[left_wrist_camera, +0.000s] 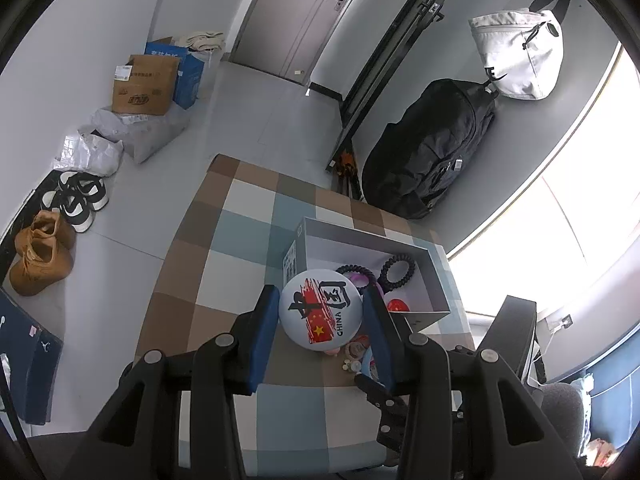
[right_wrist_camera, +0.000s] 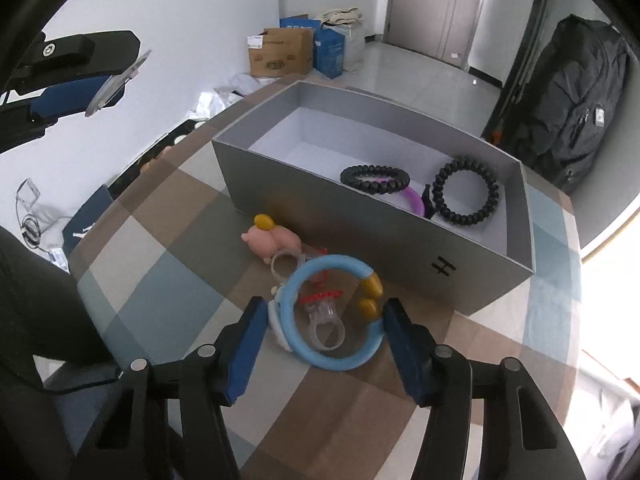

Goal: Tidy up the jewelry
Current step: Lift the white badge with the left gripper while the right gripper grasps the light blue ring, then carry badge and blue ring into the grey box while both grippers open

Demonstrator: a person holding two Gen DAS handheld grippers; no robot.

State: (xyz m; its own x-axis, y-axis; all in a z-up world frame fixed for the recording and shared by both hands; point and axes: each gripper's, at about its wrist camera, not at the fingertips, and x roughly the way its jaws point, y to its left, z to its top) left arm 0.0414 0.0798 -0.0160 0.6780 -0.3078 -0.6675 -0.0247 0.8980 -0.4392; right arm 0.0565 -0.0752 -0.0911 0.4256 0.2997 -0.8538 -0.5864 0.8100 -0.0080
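Round badge (left_wrist_camera: pixel 321 307) above grey box (left_wrist_camera: pixel 430 276)

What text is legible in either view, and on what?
"CHINA", beside large Chinese characters: round badge in the left gripper.
"H"-like mark: outer wall of the grey box.
Print on the cardboard carton, blue carton and the box's side label: too blurred.
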